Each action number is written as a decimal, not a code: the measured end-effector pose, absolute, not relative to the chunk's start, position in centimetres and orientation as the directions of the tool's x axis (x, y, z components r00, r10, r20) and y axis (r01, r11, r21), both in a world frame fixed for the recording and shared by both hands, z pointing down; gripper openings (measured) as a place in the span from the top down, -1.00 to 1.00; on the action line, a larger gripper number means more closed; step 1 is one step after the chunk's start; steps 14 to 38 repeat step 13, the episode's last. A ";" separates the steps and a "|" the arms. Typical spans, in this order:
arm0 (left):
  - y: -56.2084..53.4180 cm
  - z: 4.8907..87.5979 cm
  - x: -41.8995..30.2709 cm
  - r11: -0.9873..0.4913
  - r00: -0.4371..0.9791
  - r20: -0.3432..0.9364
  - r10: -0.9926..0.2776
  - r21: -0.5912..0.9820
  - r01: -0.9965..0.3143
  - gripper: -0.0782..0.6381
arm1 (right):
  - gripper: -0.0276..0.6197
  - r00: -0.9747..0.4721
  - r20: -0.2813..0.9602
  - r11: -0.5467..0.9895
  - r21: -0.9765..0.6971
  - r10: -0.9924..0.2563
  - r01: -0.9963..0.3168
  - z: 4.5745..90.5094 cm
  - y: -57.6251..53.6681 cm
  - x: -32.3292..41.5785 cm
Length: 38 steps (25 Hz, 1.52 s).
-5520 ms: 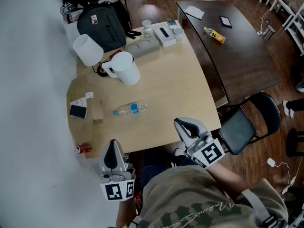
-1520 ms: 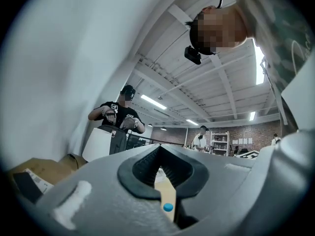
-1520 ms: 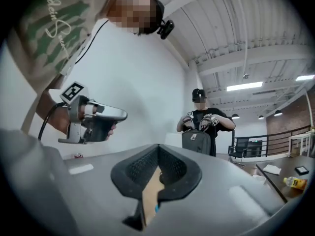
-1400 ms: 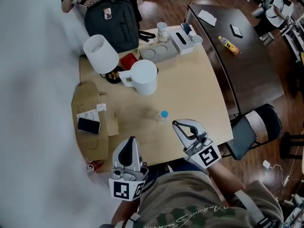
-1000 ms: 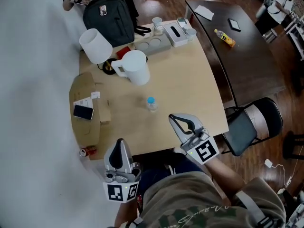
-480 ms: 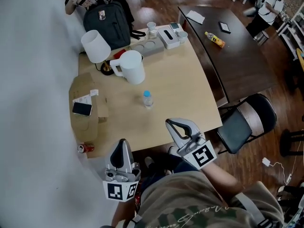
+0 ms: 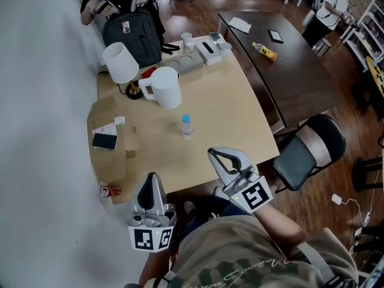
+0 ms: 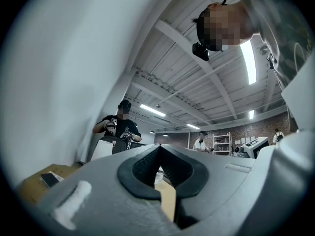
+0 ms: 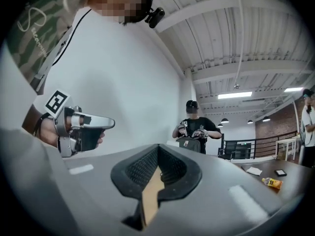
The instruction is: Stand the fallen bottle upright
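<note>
- Left gripper (image 7: 149, 188): jaws pressed together, nothing between them, held just off the near edge of the tabletop (image 7: 234, 113).
- Right gripper (image 7: 223, 159): jaws pressed together and empty, tips over the same near edge.
- Bottle (image 7: 186, 126): upright on the tabletop, blue cap on top, ahead of both jaws and well apart from them, nearer the right jaws.
- Jug (image 7: 165, 87): beyond the bottle, farther from the jaws.
- Can (image 7: 109, 190): lying near the left jaws, on their left.

Head view looks steeply down; gripper views face level across table (image 7: 228, 101).
</note>
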<state>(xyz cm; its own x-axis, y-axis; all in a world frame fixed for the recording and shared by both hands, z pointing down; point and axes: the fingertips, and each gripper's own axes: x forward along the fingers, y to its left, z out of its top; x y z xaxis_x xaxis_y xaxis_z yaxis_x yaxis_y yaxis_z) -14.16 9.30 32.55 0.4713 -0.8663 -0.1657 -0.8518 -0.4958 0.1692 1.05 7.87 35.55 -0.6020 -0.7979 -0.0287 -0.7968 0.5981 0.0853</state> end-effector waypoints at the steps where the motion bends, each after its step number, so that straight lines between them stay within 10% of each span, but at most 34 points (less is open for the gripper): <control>1: 9.3 32.5 -14.1 -0.501 0.477 -0.165 -0.863 0.166 -0.850 0.77 | 0.91 -0.603 -0.032 0.598 0.092 -0.797 -0.796 35.3 8.0 1.0; 38: 9.5 31.0 -12.6 -0.538 0.511 -0.192 -0.838 0.135 -0.832 0.77 | 0.91 -0.594 -0.054 0.588 0.100 -0.802 -0.803 33.8 8.1 2.0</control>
